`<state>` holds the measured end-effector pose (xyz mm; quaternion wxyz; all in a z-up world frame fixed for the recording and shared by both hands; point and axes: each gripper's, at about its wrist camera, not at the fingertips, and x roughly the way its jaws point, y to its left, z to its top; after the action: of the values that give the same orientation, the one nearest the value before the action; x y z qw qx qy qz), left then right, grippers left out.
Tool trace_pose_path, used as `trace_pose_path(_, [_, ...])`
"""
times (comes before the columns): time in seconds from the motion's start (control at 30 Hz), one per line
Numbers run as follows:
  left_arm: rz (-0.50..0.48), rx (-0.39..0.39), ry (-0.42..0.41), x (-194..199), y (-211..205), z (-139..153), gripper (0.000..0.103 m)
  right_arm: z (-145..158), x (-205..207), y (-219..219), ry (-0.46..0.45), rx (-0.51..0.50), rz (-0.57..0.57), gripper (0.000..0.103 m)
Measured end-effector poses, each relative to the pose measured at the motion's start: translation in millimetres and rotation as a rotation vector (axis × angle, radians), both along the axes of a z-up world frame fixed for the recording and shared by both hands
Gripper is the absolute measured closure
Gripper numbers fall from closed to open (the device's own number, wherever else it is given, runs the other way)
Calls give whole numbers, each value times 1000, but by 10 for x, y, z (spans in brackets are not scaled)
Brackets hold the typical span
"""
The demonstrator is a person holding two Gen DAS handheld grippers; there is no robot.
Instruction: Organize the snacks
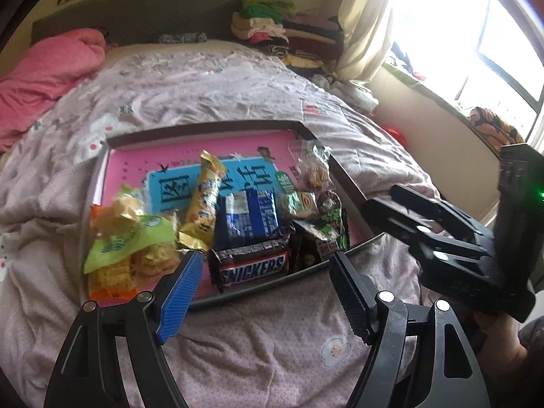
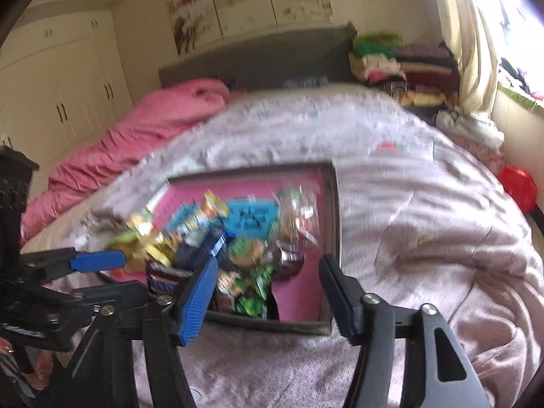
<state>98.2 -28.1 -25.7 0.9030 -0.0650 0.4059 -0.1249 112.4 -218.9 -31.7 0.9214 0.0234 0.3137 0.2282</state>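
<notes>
A dark-rimmed tray [image 1: 204, 125] with a pink floor lies on the bed and holds a heap of snacks. Among them are a Snickers bar [image 1: 251, 267], a blue packet [image 1: 248, 219], a long yellow packet [image 1: 204, 200], green and orange cracker packs [image 1: 125, 248] and clear bags of nuts [image 1: 312, 166]. My left gripper [image 1: 265, 258] hovers open over the tray's near edge, holding nothing. My right gripper [image 1: 380, 204] comes in from the right. In the blurred right wrist view the right gripper [image 2: 268, 265] stands open above the tray [image 2: 272, 319], with the left gripper [image 2: 159, 251] beside it.
A wrinkled lilac quilt [image 1: 238, 85] covers the bed around the tray. A pink blanket [image 1: 47, 68] lies at the far left. Folded clothes [image 1: 278, 30] are stacked by the headboard. A curtain and window [image 1: 459, 34] are on the right; a wardrobe [image 2: 57, 95] stands on the left.
</notes>
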Motion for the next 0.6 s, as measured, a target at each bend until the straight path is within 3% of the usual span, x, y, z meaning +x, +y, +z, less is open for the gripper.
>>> trace_pose_path(0.13, [20,8,-16,-27,29,57,25,134,-104,-33,-53,22,-7,24])
trace_pose_path(0.6, [81,31,-6,-248,149,118,24,302,-368,3,-81,47,-38,17])
